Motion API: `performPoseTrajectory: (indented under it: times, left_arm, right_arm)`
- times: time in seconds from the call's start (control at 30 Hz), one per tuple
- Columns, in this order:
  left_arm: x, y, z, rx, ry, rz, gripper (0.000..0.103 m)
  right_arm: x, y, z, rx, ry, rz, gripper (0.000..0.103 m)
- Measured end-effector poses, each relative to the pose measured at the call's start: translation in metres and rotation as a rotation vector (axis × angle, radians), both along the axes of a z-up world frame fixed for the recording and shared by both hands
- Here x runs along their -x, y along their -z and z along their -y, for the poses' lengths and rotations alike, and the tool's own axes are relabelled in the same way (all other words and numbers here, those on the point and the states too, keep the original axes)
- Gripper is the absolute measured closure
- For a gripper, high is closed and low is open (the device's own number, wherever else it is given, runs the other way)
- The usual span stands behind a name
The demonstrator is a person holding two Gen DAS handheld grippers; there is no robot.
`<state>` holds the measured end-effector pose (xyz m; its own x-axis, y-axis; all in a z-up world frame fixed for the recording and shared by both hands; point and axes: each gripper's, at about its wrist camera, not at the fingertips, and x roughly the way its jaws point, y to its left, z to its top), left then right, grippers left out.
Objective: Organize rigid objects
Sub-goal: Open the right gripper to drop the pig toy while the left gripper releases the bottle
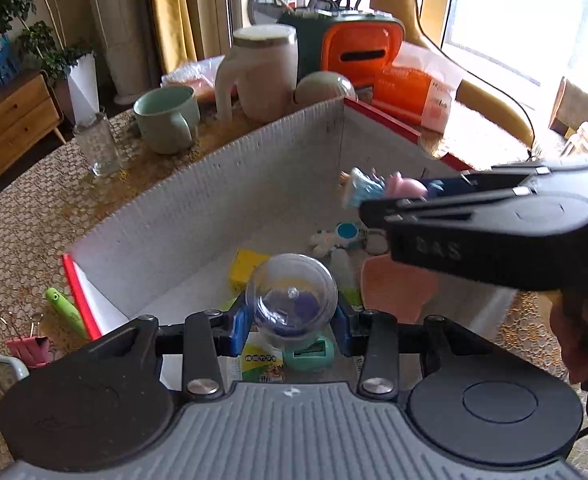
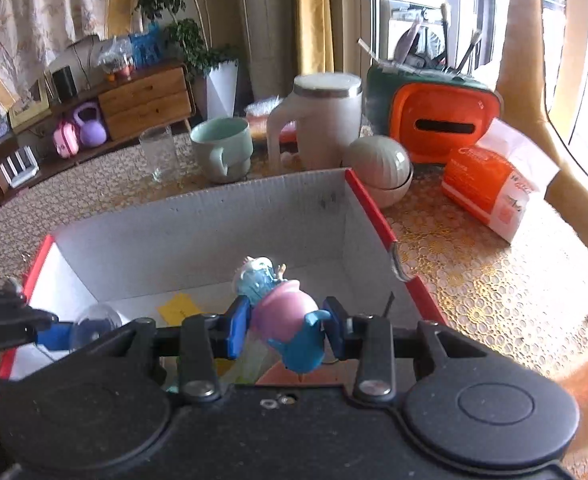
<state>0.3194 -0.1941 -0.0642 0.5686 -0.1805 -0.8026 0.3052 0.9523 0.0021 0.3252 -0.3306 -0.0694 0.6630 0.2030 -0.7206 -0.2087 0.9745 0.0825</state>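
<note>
Blue-padded fingers (image 1: 241,322) of the left gripper (image 1: 292,320) were clenched on a clear plastic ball (image 1: 292,300), which sat squarely between them with a purple piece visible inside. Below and beyond the fingertips lay the open white cardboard box (image 1: 198,200) with red edges, resting on the lace-covered bench (image 1: 22,216). On the box floor under the ball lay a mint-green sharpener-like item (image 1: 312,354), a yellow box (image 1: 248,268) and a small white-and-blue toy (image 1: 340,236). Left of the left fingers, outside the box, lay a green pen-like item (image 1: 64,306) and a pink binder clip (image 1: 28,346).

To the right of the left gripper, the right gripper (image 2: 288,322) was held over the same box; its fingers (image 2: 236,326) grasped a pink-and-blue figurine (image 2: 290,320), with a pale blue figure (image 2: 256,280) projecting just beyond the fingertips. The figurine hung above the box interior, near the right wall.

Beyond both sets of fingers, past the far wall of the box, stood a drinking glass (image 2: 160,152), a pale green mug (image 2: 224,148), a cream lidded jug (image 2: 322,120), a round ribbed container (image 2: 380,168), an orange holder (image 2: 442,122) and an orange packet (image 2: 490,192).
</note>
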Motion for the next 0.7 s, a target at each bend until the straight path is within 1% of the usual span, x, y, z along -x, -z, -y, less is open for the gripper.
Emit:
performPoseTrajectory:
  times: [0.1,0.17,0.4,0.7]
  left_arm:
    - [-0.008,0.008,0.0,0.015,-0.001,-0.027,0.063]
    - [-0.01,0.011,0.001,0.011,-0.001,-0.034,0.063]
    - [-0.015,0.018,0.001,0.032,0.009,-0.06,0.063]
    - [-0.017,0.024,0.005,0.013,0.035,-0.119,0.063]
  right_arm:
    - [-0.01,0.006,-0.002,0.001,-0.008,-0.036,0.065]
    - [-0.015,0.01,-0.003,0.013,-0.013,-0.056,0.064]
    - [-0.019,0.017,-0.008,0.042,-0.033,-0.102,0.064]
    - [-0.02,0.019,-0.013,0.095,-0.053,-0.139,0.065]
